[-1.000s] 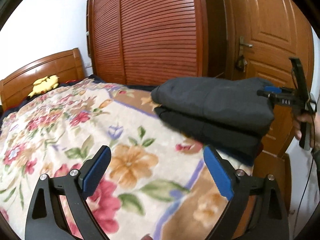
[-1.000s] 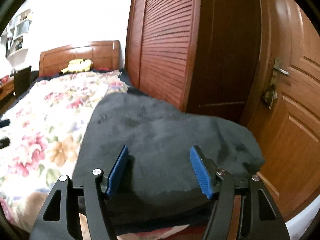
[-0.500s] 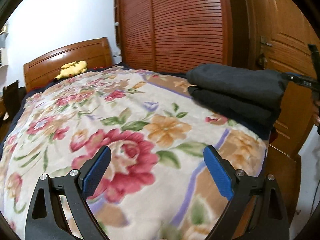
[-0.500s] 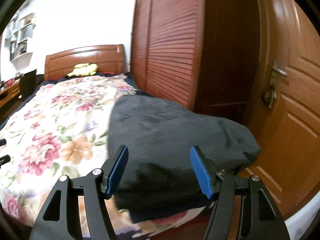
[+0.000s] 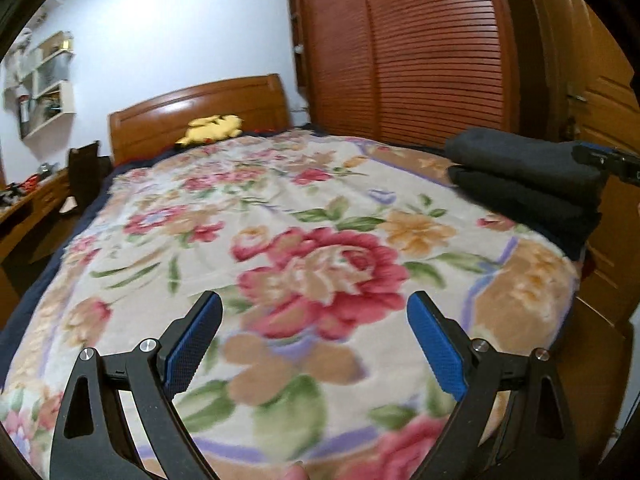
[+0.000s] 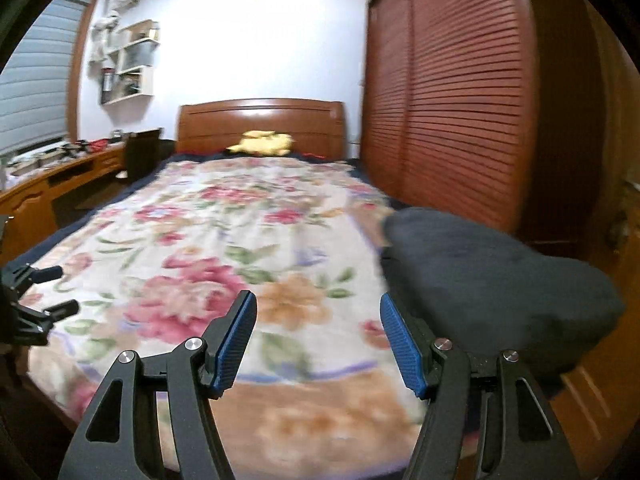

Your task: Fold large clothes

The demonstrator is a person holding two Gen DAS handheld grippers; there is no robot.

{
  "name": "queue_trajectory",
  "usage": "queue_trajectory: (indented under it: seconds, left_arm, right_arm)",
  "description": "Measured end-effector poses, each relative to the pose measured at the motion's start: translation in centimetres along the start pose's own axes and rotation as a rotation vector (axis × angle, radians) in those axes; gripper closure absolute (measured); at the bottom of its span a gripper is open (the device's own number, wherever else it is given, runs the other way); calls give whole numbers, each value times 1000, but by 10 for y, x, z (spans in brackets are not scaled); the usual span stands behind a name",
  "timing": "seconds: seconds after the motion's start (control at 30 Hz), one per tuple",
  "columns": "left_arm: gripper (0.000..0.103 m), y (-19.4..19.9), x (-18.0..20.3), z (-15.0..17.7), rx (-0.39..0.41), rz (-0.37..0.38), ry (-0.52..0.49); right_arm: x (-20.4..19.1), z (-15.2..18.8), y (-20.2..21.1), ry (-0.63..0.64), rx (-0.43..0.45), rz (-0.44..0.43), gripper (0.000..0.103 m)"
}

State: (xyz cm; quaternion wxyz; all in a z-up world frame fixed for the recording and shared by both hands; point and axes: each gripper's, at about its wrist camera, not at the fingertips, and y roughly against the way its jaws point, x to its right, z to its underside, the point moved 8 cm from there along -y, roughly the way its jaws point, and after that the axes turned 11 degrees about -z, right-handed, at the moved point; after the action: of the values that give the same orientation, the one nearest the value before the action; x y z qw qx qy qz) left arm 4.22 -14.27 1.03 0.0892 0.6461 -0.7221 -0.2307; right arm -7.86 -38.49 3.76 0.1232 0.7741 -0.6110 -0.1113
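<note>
Across both views your bed (image 5: 280, 216) fills the frame under its floral blanket (image 6: 224, 248), the folded dark garment (image 5: 528, 176) lying at its near right corner. Only your left camera shows that stack as two layers; only your right camera shows the window blind (image 6: 32, 100) and the desk (image 6: 48, 184). Your left gripper (image 5: 314, 320) and right gripper (image 6: 318, 320) both hang released, empty, above the blanket.
</note>
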Motion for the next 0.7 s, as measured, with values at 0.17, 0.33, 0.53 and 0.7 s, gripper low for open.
queue_trajectory:
  seconds: [0.17, 0.33, 0.53, 0.7]
  left_arm:
    - [9, -7, -38, 22, -18, -33, 66]
    - [9, -14, -74, 34, -9, -111, 86]
    - [9, -25, -111, 42, -19, -179, 120]
    - [9, -31, -134, 46, -11, -207, 176]
  right_arm:
    - [-36, 11, -40, 24, -25, -89, 30]
    - [-59, 20, -86, 34, -65, -150, 29]
    - [-79, 14, -134, 47, -82, -199, 29]
    - [-97, 14, -160, 64, -81, -237, 29]
